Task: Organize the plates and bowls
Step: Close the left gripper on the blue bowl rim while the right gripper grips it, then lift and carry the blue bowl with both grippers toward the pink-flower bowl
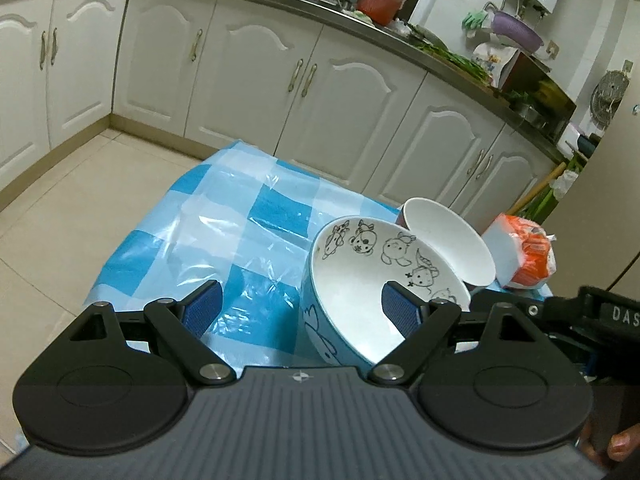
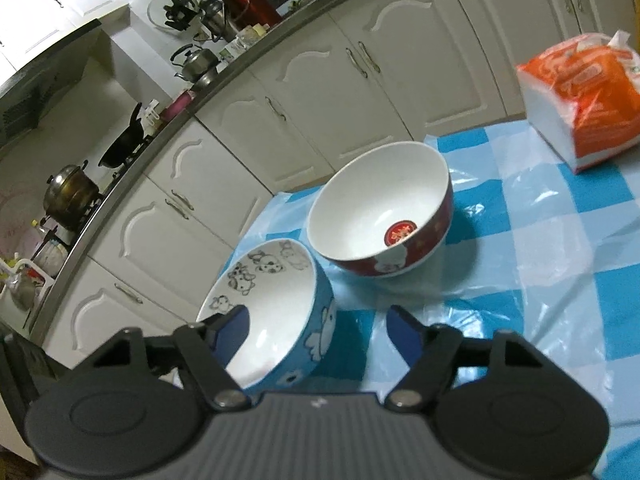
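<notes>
A blue bowl (image 1: 360,280) with cartoon animals drawn inside stands on the blue-and-white checked tablecloth (image 1: 224,220). My left gripper (image 1: 302,310) is open and straddles its left wall: the right finger (image 1: 400,314) is over the white hollow, the left one outside, apart from the wall. In the right wrist view the same blue bowl (image 2: 276,304) has its right wall between the fingers of my open right gripper (image 2: 318,330), with a gap at the outer finger (image 2: 404,332). A red bowl (image 2: 380,208) with a white inside stands just behind; in the left wrist view this red bowl (image 1: 448,240) is beside the blue one.
An orange-and-white packet (image 2: 580,92) lies at the table's far right corner. White cupboard doors (image 1: 240,80) under a cluttered worktop run behind the table. Tiled floor (image 1: 80,200) lies left of the table. A hand (image 1: 616,446) and the right gripper's body (image 1: 600,314) show at the right edge.
</notes>
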Demonstrator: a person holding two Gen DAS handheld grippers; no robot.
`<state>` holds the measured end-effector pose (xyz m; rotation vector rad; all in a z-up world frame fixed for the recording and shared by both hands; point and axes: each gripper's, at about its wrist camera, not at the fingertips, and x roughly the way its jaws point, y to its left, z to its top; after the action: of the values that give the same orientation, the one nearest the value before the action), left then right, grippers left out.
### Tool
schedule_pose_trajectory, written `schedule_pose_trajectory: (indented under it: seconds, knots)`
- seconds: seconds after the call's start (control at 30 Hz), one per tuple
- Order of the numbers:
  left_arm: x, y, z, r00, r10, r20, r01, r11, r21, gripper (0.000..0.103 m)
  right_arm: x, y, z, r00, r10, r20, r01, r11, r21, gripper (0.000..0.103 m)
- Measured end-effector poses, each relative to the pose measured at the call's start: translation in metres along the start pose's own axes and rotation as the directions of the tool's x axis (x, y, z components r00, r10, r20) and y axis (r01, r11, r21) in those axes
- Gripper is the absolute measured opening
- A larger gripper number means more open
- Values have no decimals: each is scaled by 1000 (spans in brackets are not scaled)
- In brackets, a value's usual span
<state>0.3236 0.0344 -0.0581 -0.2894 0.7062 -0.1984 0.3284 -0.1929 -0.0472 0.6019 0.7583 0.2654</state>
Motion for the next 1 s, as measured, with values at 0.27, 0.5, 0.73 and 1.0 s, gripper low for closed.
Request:
schedule_pose_trajectory:
  seconds: [0.27,0.5,0.73,1.0]
  knots:
    - [16,1,-4,1000,-21,-15,21,1000,7,78,12,1,4,999,36,-13,-36,999,23,72]
    - [23,0,-7,999,-23,-22,23,1000,-4,45,19,1,3,998,62,-30,-60,997,43,73]
    - [23,-5,-9,998,-59,-15,59,998,16,24,19,7,5,992,121,-29,-119,992,43,75]
    - [19,-11,-12,999,-48,-14,48,998,32,24,17,15,5,994,102,-48,-100,994,33,78]
